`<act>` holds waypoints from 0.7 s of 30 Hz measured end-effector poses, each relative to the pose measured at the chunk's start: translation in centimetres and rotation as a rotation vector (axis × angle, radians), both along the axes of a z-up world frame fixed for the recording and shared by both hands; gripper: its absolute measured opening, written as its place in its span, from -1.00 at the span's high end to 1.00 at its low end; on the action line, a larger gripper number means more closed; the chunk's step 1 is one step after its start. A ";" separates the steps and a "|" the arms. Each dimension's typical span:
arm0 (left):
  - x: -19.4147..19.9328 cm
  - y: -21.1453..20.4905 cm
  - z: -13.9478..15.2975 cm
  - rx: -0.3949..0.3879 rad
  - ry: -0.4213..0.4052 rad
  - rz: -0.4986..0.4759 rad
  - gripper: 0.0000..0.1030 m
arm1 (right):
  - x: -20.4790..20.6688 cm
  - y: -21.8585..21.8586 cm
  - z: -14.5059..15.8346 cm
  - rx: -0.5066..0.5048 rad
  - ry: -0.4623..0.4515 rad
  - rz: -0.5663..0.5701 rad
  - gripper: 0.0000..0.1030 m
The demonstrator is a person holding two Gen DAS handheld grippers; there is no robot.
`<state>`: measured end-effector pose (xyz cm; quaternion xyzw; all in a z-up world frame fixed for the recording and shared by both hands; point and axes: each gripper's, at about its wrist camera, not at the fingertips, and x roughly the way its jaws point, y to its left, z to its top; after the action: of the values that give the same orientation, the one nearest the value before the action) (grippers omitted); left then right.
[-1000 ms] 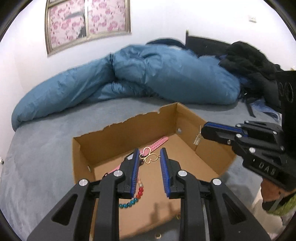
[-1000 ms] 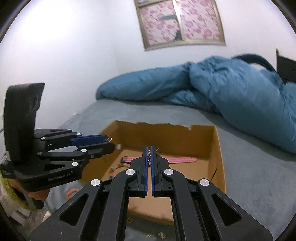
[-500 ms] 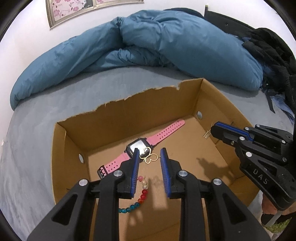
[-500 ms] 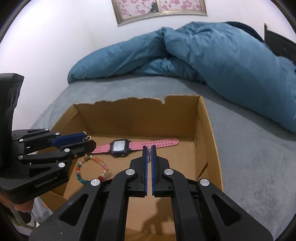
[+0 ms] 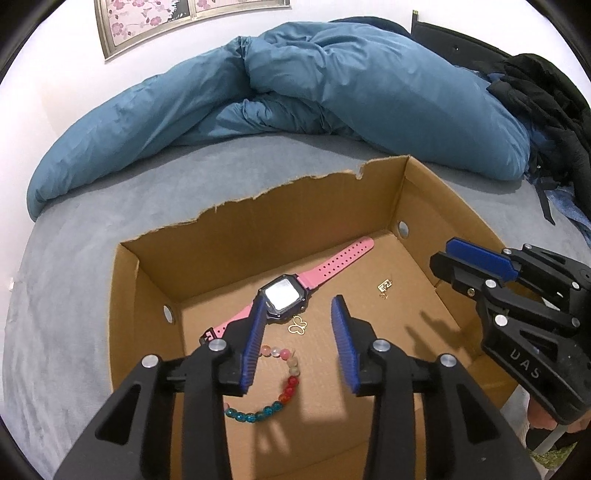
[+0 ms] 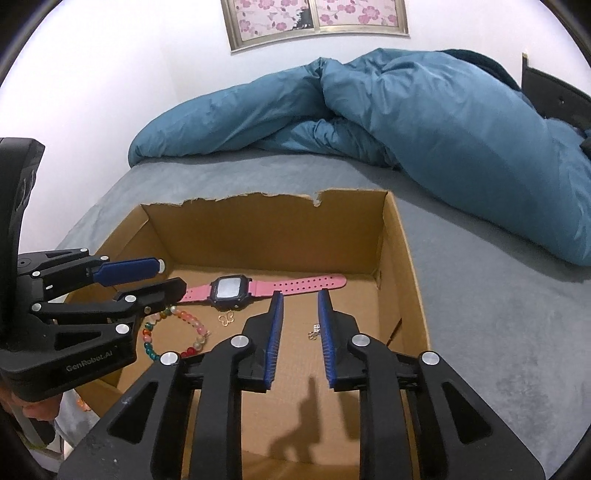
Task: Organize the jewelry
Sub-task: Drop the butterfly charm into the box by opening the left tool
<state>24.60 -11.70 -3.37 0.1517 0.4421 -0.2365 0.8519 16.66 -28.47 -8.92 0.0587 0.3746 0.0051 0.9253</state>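
Observation:
A cardboard box [image 5: 295,218] [image 6: 402,258] sits on the grey bed. Inside lie a pink watch [image 5: 284,293] [image 6: 231,288], a coloured bead bracelet [image 5: 277,402] [image 6: 192,325], a gold butterfly pendant [image 5: 297,325] [image 6: 226,318] and a small gold earring [image 5: 384,287] [image 6: 314,331]. My left gripper [image 5: 301,312] [image 6: 168,277] is open and empty above the pendant. My right gripper [image 6: 300,295] [image 5: 439,266] is open and empty above the earring.
A rumpled blue duvet [image 5: 295,85] [image 6: 424,122] lies at the back of the bed. Dark clothes [image 5: 546,99] are piled at the right. A framed flower picture [image 6: 314,18] hangs on the white wall.
Both grippers have opened over the box. The butterfly pendant dropped from the left one and the earring from the right one; both now lie on the box floor.

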 end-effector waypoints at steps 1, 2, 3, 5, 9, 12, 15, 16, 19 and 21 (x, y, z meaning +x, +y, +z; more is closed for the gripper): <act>-0.1 0.1 0.2 -0.005 -0.005 0.000 0.31 | -0.1 0.0 0.2 -0.001 -0.005 -0.002 0.57; -0.2 0.2 0.4 -0.008 -0.011 0.000 0.30 | -0.3 0.0 0.4 -0.001 -0.012 -0.002 0.55; -0.3 0.3 0.5 -0.010 -0.016 0.001 0.30 | -0.4 -0.1 0.5 -0.002 -0.016 -0.002 0.50; -0.6 0.6 0.9 -0.017 -0.027 0.002 0.30 | -0.7 -0.1 0.9 -0.006 -0.027 -0.004 0.45; -1.0 1.2 1.4 -0.032 -0.042 0.008 0.29 | -1.4 -0.1 1.7 -0.002 -0.053 -0.003 0.31; -1.5 1.8 1.8 -0.043 -0.053 0.010 0.28 | -2.0 0.0 2.3 0.002 -0.077 0.003 0.21; -2.4 2.6 2.4 -0.062 -0.073 0.007 0.25 | -2.5 0.1 2.9 0.005 -0.099 0.013 0.12; -2.6 2.8 2.6 -0.066 -0.078 0.006 0.25 | -2.7 0.2 3.1 0.003 -0.106 0.017 0.10; -3.6 3.5 3.2 -0.087 -0.090 0.000 0.21 | -3.3 0.5 3.6 0.009 -0.125 0.030 0.03; -4.3 4.1 3.6 -0.100 -0.097 -0.007 0.19 | -3.7 0.7 3.9 0.010 -0.137 0.039 0.02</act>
<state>20.26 -7.61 0.26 0.1217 0.3874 -0.2535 0.8780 12.96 -27.76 -5.03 0.0556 0.3115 0.0292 0.9482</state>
